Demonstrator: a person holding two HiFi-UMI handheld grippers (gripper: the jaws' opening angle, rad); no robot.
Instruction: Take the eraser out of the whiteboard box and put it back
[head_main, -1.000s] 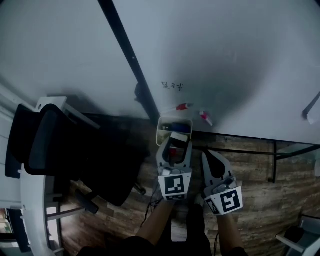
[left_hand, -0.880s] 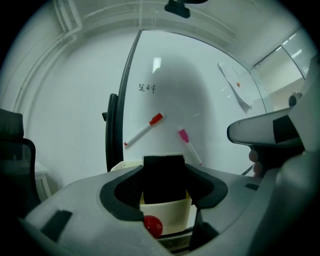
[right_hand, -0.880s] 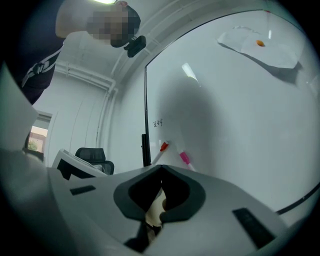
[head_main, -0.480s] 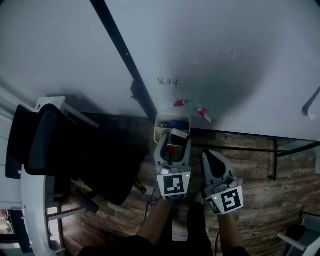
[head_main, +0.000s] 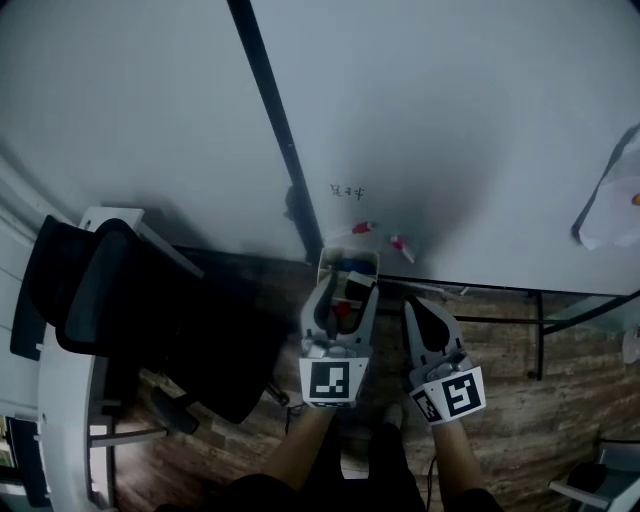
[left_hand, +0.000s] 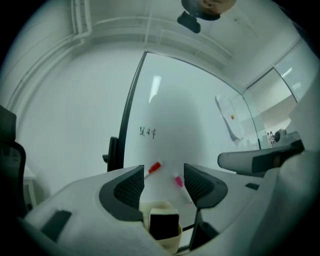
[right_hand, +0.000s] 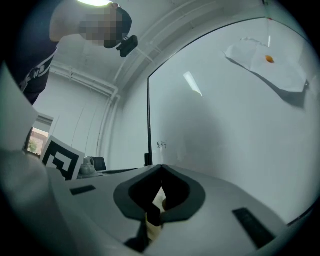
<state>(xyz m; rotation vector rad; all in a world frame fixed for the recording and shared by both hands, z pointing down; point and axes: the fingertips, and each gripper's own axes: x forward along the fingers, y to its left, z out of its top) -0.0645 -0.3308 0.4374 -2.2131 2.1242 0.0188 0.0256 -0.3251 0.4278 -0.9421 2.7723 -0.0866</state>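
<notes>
A cream whiteboard box (head_main: 328, 262) hangs at the lower edge of the whiteboard (head_main: 450, 120). The eraser (left_hand: 164, 226), a dark block, stands upright inside the box (left_hand: 172, 242); it also shows in the head view as the eraser (head_main: 354, 284). My left gripper (head_main: 348, 293) is open, its jaws pointing at the box from just in front, nothing between the pads; in its own view the left gripper (left_hand: 164, 176) frames the board above the eraser. My right gripper (head_main: 413, 308) is shut and empty, to the right of the box; the right gripper (right_hand: 160, 169) faces the board.
A red marker (left_hand: 154, 167) and a pink marker (left_hand: 178, 181) stick to the board above the box. A black frame post (head_main: 278, 140) runs up the board. A black office chair (head_main: 150, 330) stands at the left. A paper sheet (head_main: 610, 200) hangs at the upper right.
Both grippers have lifted a little in front of the board, and the head view has shifted. The left jaws stay open, the right stay shut, and nothing was taken hold of.
</notes>
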